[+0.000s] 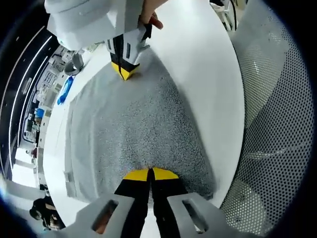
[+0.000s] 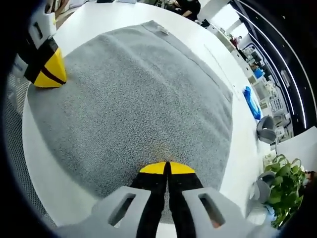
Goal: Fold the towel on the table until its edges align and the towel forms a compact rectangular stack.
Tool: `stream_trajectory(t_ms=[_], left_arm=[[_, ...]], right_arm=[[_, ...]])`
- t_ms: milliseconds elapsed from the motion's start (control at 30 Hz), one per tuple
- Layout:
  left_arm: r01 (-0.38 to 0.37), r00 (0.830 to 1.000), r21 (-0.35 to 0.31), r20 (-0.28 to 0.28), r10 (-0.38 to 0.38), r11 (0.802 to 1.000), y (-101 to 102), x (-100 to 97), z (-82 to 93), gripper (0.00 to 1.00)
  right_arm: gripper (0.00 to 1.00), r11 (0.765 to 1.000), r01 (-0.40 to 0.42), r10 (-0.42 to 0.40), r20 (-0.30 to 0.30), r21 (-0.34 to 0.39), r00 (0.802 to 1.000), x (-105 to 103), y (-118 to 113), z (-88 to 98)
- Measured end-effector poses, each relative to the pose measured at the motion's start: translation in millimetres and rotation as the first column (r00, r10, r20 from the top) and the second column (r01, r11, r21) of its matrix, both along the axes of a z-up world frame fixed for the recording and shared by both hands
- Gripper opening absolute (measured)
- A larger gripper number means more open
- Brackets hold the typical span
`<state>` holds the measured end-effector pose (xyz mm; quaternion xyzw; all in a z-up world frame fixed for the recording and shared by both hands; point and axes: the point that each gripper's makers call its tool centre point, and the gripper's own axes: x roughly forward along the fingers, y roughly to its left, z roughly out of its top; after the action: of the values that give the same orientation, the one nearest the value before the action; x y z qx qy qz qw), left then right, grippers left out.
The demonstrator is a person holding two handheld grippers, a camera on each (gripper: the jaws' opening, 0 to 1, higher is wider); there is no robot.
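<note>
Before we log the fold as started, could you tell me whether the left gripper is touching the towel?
Touching. In the left gripper view, the left gripper is shut with its yellow tips pressed onto the grey towel at its near edge.

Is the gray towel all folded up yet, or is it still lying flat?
Mostly flat. The towel lies spread across the white table, with a shut claw at each near corner; whether it is already doubled, I cannot tell.

Surface: my work sits on a white table, smooth, with a curved edge.
Lying on it: a grey towel spread flat across most of the top I can see, one layer as far as I can tell.
Towel edges: the near edge lies close to the table's rim; bare white shows beside it.
Towel detail: a small tag at its far hem.
</note>
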<state>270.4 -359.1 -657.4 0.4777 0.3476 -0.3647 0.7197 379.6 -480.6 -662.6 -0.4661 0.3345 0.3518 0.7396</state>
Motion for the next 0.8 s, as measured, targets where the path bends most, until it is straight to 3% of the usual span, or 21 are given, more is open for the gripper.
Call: stream_trajectory(t_ms=[567, 800], left_arm=[[-0.012, 1.0, -0.019, -0.008, 0.012, 1.0, 0, -0.4, -0.5, 0.01], [-0.091, 0.995, -0.084, -0.047, 0.087, 0.992, 2, 2.0, 0.1, 0.01]], right_arm=[[0.0, 0.999, 0.021, -0.023, 0.046, 0.045, 0.999, -13, -6, 1.3], [0.0, 0.997, 0.039, -0.041, 0.032, 0.061, 0.999, -14, -7, 1.8]])
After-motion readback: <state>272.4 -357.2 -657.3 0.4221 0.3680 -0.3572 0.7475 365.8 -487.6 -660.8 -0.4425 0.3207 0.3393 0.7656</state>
